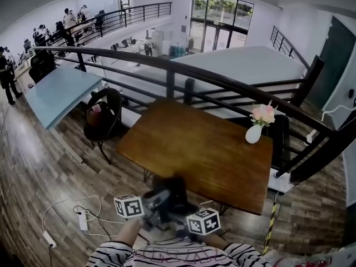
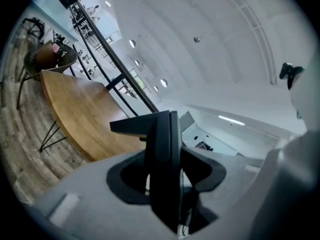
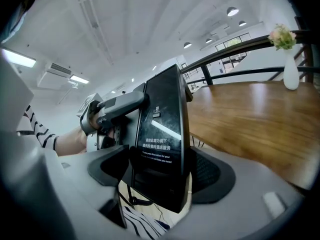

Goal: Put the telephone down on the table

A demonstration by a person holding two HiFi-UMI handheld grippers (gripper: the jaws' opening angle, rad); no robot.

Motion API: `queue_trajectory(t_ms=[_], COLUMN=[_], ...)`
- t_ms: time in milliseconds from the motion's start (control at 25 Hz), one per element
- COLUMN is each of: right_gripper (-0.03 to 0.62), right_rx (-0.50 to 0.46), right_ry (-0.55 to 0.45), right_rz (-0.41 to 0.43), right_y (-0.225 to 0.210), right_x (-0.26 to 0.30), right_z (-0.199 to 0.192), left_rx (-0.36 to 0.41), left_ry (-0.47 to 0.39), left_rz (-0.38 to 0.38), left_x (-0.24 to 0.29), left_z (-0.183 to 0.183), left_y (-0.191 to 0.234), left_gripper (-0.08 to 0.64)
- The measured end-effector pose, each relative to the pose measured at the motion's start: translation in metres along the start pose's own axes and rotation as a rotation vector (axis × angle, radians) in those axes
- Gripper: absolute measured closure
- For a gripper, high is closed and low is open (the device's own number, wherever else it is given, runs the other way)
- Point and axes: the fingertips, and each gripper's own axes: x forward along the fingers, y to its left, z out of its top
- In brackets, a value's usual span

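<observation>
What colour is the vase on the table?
White vase, holding pink flowers; it shows best in the head view.

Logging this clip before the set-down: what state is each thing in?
Black flat-screened telephone: in the air, not yet set down.
Left claw: shut on the telephone.
Right claw: shut on the telephone.
White vase of pink flowers: upright.
Brown wooden table: carries only the vase, at its far right corner.
</observation>
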Motion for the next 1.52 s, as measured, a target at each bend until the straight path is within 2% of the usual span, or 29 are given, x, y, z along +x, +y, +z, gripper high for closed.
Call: queue_trajectory(t_ms=[200, 520, 800, 960, 1240, 1520], right_gripper=[0.218, 0.221, 0.225, 0.225, 0.225, 0.224], right_rx=[-0.011, -0.043, -0.028, -0.015, 0.042, 0.126], right_ry=[0.011, 0.034, 0.031, 0.032, -0.005, -0.054], right_rz=[0.015, 0.047, 0.059, 0.044, -0.023, -0.076], right_y=[-0.053, -0.118, -0.146, -0.159, -0.190, -0.220], right_x=[0.005, 0.012, 0.022, 0.035, 0.066, 0.122], right_z=[0.047, 0.097, 0.121, 0.132, 0.166, 0.224], left_rx=[0.005, -0.004, 0.001, -0.021, -0.010, -0.018], left_ry=[-0.022, -0.057, -0.051, -0.042, 0.050, 0.149], left_rz=[-0.005, 0.021, 0.027, 0.014, -0.020, -0.092], left_x=[0.059, 0.126, 0.155, 0.168, 0.201, 0.238], left_z=[0.036, 0.068, 0.088, 0.100, 0.131, 0.195], left_y=[0.012, 0.039, 0.053, 0.070, 0.111, 0.153], left_gripper=[0.365, 0.367, 0.367, 0.367, 0.367, 0.370])
